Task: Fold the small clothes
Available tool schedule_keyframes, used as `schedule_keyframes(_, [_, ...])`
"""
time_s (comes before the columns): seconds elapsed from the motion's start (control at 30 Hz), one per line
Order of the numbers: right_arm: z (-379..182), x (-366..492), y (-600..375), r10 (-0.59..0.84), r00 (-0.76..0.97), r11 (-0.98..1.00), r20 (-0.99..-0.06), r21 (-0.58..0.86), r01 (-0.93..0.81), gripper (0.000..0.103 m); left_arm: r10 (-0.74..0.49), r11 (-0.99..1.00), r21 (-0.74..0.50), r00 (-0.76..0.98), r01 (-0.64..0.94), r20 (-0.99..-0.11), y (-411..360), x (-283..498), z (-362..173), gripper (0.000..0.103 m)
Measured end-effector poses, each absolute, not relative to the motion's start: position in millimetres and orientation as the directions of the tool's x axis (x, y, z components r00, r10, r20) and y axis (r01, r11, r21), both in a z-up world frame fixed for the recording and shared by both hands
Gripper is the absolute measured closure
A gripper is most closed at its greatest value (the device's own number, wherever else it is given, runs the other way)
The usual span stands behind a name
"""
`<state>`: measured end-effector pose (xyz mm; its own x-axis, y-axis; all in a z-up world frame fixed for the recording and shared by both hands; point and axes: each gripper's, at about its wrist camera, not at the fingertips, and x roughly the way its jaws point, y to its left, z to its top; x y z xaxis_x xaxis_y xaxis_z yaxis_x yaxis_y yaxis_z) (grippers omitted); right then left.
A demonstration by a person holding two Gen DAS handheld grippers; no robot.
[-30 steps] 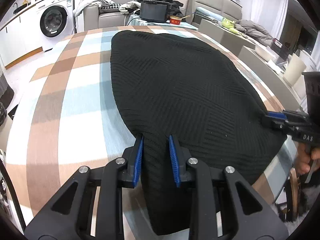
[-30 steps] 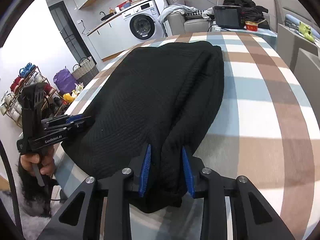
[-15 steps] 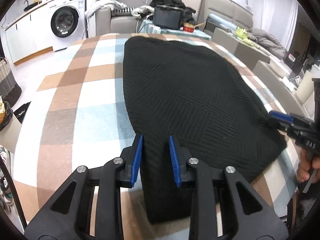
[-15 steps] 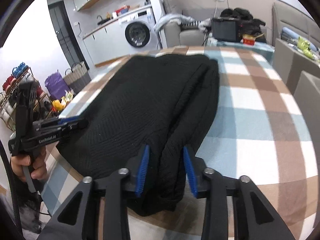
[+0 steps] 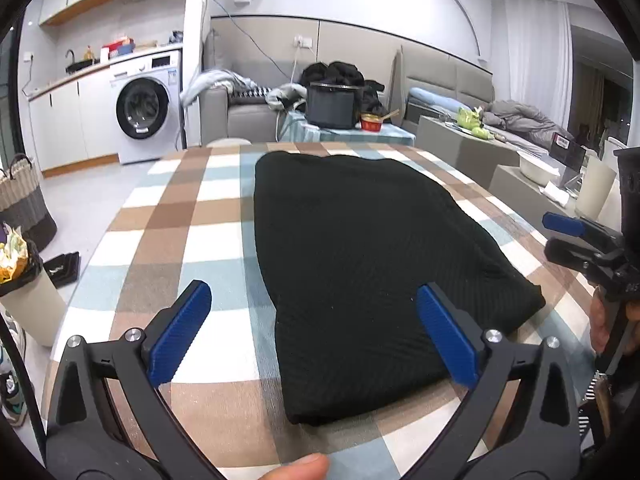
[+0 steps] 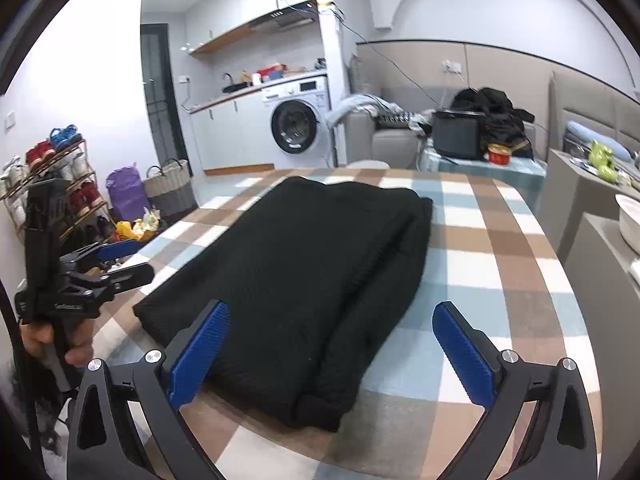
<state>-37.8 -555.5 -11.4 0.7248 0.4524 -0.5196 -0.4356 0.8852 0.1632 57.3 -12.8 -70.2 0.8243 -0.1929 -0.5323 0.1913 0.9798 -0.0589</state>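
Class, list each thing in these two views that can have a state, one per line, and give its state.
Left tongs: opening wide, gripping nothing.
Right tongs: opening wide, gripping nothing.
Black garment: released, folded, lying flat on the table.
Washer door: closed.
Pot: lid on.

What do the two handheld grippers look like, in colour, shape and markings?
Both are alike. The left gripper and the right gripper have black angular frames with triangular cut-outs, silver round bolts, and flat blue ribbed pads on the two fingers. Seen from the side, each has a black pistol-style handle and small white lettering, too blurred to read.
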Motion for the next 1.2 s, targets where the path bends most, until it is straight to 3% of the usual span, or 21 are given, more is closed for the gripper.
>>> schedule_keyframes(0.2, [-5,-41,-556,0.478,0.750,0.876,-0.456,0.180,-0.448,0.000,-0.180,0.984,-0.081,0.855,0.161,-0.487,-8,53,-68,0.001])
schedule_keyframes(0.4, [-7,-38,-553,0.471,0.755,0.879,-0.457,0.166,-0.447,0.000,-0.179,0.984,-0.090,0.867,0.155,-0.465,-5,50,-67,0.001])
schedule_keyframes(1.2, [-10,-51,-554,0.499,0.773,0.863,-0.391,0.142,-0.485,0.000,-0.177,0.984,-0.081,0.860,0.157,-0.478,-6,51,-66,0.001])
